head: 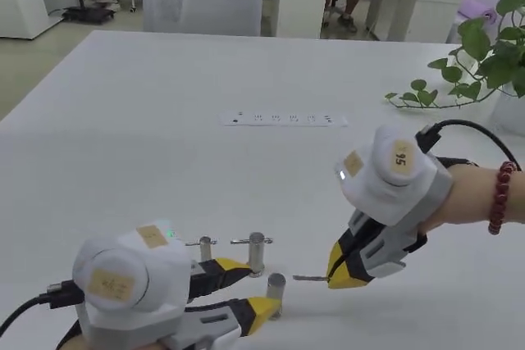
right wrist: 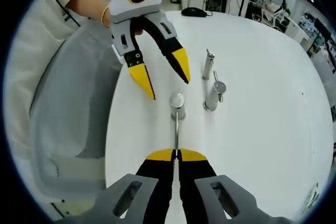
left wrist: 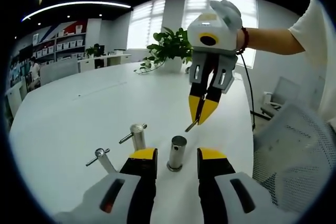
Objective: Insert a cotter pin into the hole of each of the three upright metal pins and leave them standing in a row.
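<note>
Three upright metal pins stand close together on the white table (head: 164, 120). Two of them (head: 206, 248) (head: 257, 252) carry a cotter pin through the top. The third pin (head: 276, 287) (left wrist: 177, 152) (right wrist: 177, 106) is bare and stands at the mouth of my open left gripper (head: 248, 287) (left wrist: 176, 156) (right wrist: 163, 74), apart from both jaws. My right gripper (head: 338, 273) (left wrist: 202, 109) (right wrist: 176, 156) is shut on a thin cotter pin (head: 310, 278) (left wrist: 191, 125) (right wrist: 177, 129). The cotter pin's free end points at the bare pin and nearly touches it.
A white power strip (head: 283, 119) lies further back on the table. A potted plant (head: 484, 55) (left wrist: 168, 48) stands at the far right edge. A grey chair (head: 201, 6) is behind the table, and a mesh chair (left wrist: 294, 145) is close to the table's near edge.
</note>
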Action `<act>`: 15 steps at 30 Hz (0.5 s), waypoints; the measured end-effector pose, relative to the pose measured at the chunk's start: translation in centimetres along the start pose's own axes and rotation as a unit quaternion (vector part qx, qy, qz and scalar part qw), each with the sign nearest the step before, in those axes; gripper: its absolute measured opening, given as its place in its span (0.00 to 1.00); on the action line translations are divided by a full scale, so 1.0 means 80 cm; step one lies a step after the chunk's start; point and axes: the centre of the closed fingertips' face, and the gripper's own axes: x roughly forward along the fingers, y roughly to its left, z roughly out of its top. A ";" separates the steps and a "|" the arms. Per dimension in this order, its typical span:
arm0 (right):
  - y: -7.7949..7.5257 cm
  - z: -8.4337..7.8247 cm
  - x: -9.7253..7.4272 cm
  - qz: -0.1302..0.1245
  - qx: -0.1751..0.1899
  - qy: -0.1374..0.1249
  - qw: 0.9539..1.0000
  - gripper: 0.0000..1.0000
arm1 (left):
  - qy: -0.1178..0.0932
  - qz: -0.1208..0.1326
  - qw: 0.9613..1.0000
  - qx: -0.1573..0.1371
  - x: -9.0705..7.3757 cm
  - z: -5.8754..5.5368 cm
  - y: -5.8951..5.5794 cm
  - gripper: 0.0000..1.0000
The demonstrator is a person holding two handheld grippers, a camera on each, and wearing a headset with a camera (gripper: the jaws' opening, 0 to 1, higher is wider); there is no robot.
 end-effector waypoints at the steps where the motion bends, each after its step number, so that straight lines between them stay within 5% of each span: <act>1: -0.001 -0.001 0.001 0.000 0.000 0.001 1.000 0.03 | 0.002 0.000 1.000 0.001 0.002 -0.002 0.001 0.29; 15: -0.006 -0.003 0.013 0.011 -0.005 0.004 1.000 0.03 | 0.017 -0.001 1.000 -0.006 0.021 -0.016 0.001 0.24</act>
